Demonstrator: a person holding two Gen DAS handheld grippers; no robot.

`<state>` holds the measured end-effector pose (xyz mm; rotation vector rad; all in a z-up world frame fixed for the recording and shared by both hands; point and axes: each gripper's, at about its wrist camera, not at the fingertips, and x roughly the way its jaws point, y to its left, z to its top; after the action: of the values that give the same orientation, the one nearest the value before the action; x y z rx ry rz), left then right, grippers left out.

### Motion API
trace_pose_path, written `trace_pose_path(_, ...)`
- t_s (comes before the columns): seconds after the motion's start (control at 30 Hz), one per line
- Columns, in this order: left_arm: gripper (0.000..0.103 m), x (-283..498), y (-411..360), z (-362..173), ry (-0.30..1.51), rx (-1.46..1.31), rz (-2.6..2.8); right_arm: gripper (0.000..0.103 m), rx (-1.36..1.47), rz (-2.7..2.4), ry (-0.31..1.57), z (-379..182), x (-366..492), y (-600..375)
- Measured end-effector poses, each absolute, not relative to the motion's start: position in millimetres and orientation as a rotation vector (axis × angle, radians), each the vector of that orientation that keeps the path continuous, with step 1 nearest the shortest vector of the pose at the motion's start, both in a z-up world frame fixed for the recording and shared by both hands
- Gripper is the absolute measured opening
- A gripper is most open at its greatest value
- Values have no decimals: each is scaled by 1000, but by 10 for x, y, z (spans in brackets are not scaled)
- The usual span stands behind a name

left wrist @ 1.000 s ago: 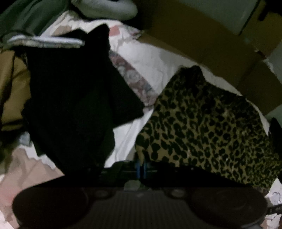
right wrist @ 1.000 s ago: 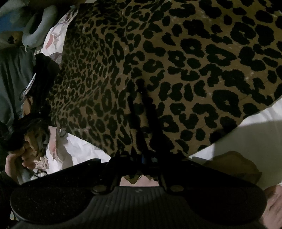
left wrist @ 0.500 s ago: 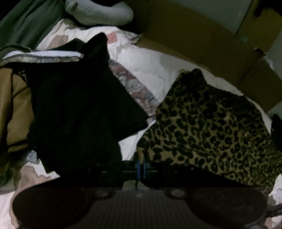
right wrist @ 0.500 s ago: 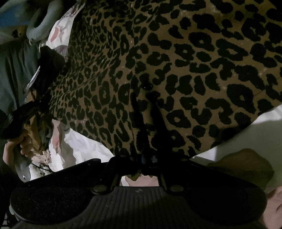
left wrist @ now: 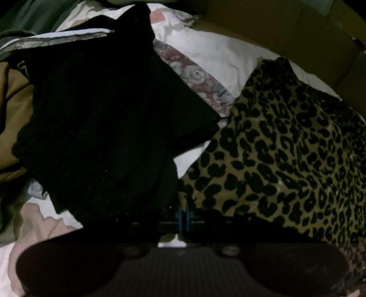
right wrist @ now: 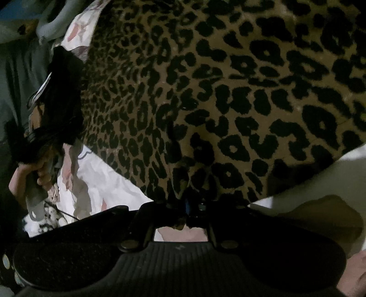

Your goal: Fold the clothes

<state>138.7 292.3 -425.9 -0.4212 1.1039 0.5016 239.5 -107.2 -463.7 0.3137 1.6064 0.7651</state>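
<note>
A leopard-print garment (left wrist: pixel 286 160) lies spread on the bed, right of a black garment (left wrist: pixel 103 125). Its near left corner reaches my left gripper (left wrist: pixel 183 213), whose dark fingers stand together at the bottom centre, shut on that corner. In the right wrist view the leopard-print garment (right wrist: pixel 228 91) fills most of the frame. My right gripper (right wrist: pixel 180 180) is shut on a pinched fold at its near edge. At the far left of that view a hand (right wrist: pixel 25 178) holds the left gripper's handle beside the black garment (right wrist: pixel 64 96).
A white sheet with a bear pattern (left wrist: pixel 217 59) covers the bed; the same sheet (right wrist: pixel 105 182) shows under the leopard cloth. A brown garment (left wrist: pixel 13 109) and green cloth (left wrist: pixel 34 16) lie left. Cardboard boxes (left wrist: pixel 274 27) stand behind the bed.
The left gripper has moved forward and lower, so the black garment and the leopard corner loom larger. In the right view the leopard cloth has come closer and the pinched fold has shifted.
</note>
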Motion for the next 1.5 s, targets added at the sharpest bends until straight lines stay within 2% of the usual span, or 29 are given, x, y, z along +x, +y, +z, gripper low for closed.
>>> trace_pose_path(0.07, 8, 1344, 2878, -4224, 1099, -427, 507, 17, 273, 787, 1581, -4525, 2405, -1141)
trace_pose_path(0.1, 13, 1319, 2849, -4204, 1095, -432, 511, 18, 254, 797, 1568, -4470, 2412, -1178)
trace_pose_path(0.17, 15, 1268, 2791, -4163, 1087, -441, 518, 21, 256, 789, 1544, -4377, 2458, -1307)
trace_pose_path(0.23, 24, 1217, 2733, -4123, 1079, -450, 525, 25, 308, 764, 1520, -4300, 2513, -1489)
trace_pose_path(0.3, 47, 1167, 2674, -4082, 1071, -459, 532, 26, 336, 725, 1486, -4236, 2563, -1685)
trace_pose_path(0.37, 55, 1116, 2616, -4042, 1064, -468, 539, 34, 346, 680, 1447, -4191, 2600, -1863)
trace_pose_path(0.43, 55, 1066, 2558, -4002, 1056, -477, 546, 38, 377, 623, 1415, -4179, 2646, -2052)
trace_pose_path(0.63, 56, 983, 2437, -4072, 997, -654, 528, 41, 451, 508, 1361, -4302, 2750, -2396)
trace_pose_path(1.07, 56, 819, 2212, -4298, 845, -1053, 486, 41, 671, 326, 1277, -4646, 2826, -2865)
trace_pose_path(1.5, 59, 834, 2239, -4688, 729, -1239, 511, 40, 835, 319, 1236, -4858, 2971, -2919)
